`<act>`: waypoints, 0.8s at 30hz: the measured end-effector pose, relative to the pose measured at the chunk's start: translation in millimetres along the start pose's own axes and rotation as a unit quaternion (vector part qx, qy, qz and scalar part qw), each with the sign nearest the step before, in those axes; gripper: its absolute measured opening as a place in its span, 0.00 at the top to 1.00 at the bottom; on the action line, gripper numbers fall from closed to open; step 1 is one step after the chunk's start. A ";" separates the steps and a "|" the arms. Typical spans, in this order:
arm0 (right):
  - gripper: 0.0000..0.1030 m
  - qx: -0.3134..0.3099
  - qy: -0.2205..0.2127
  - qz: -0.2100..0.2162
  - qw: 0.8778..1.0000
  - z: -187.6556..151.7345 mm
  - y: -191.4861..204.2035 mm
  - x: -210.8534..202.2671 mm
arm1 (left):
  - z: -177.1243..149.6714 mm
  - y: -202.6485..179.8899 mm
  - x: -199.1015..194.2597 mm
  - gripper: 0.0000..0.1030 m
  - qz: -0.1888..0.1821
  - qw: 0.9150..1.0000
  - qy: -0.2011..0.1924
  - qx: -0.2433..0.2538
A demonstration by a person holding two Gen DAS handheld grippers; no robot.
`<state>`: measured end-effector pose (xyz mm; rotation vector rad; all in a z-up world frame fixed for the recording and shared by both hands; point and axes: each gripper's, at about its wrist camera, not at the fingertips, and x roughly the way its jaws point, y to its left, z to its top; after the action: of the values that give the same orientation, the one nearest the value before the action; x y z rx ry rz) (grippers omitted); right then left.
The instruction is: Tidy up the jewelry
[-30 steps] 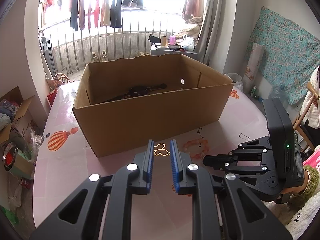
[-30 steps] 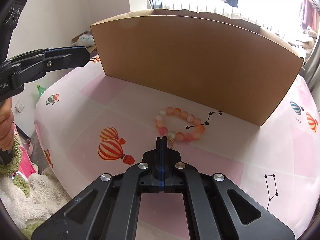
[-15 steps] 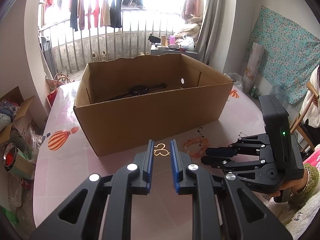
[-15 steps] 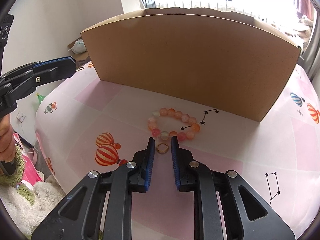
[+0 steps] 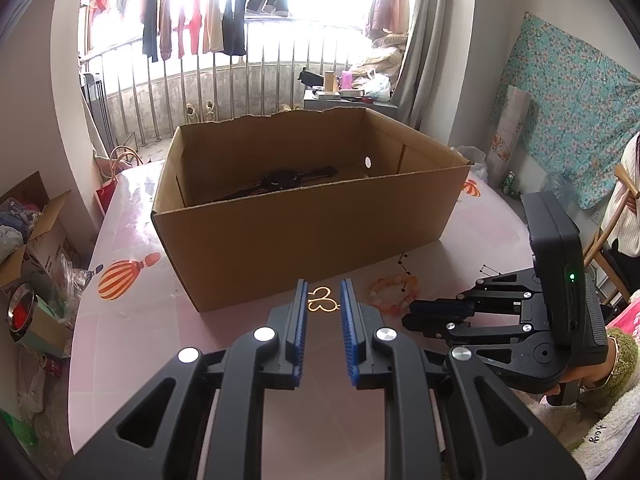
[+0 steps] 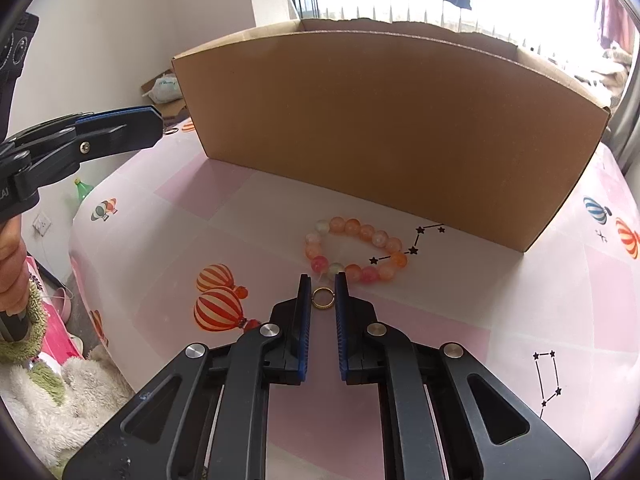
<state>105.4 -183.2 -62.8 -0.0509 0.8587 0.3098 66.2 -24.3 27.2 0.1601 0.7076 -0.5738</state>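
A small gold ring (image 6: 322, 298) lies on the pink tablecloth between the open fingers of my right gripper (image 6: 322, 288). Just beyond it lies an orange and pink bead bracelet (image 6: 356, 250), also in the left wrist view (image 5: 394, 294). Behind stands an open cardboard box (image 5: 312, 236) with a dark item (image 5: 280, 182) inside. My left gripper (image 5: 324, 298) is open and empty, hovering over a gold butterfly-shaped piece (image 5: 322, 304) in front of the box. My right gripper shows at the right of the left wrist view (image 5: 424, 312).
The table (image 6: 440, 340) has a pink cloth printed with balloons and star lines. Its edge drops off at the left in the right wrist view. A fluffy white rug (image 6: 52, 392) and clutter lie on the floor. A person (image 5: 624, 204) sits at the far right.
My right gripper has opened from shut and now straddles the gold ring, having moved slightly forward and down. My left gripper has stayed almost still.
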 end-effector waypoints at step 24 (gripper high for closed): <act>0.90 0.004 -0.088 0.015 0.996 132.5 -79.0 -70.9 | 121.3 -0.9 50.1 0.85 -0.074 0.997 0.010 0.009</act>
<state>182.4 -253.9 71.0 -0.0032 0.6863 0.3330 165.4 -86.9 86.1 0.1305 0.7387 -0.7205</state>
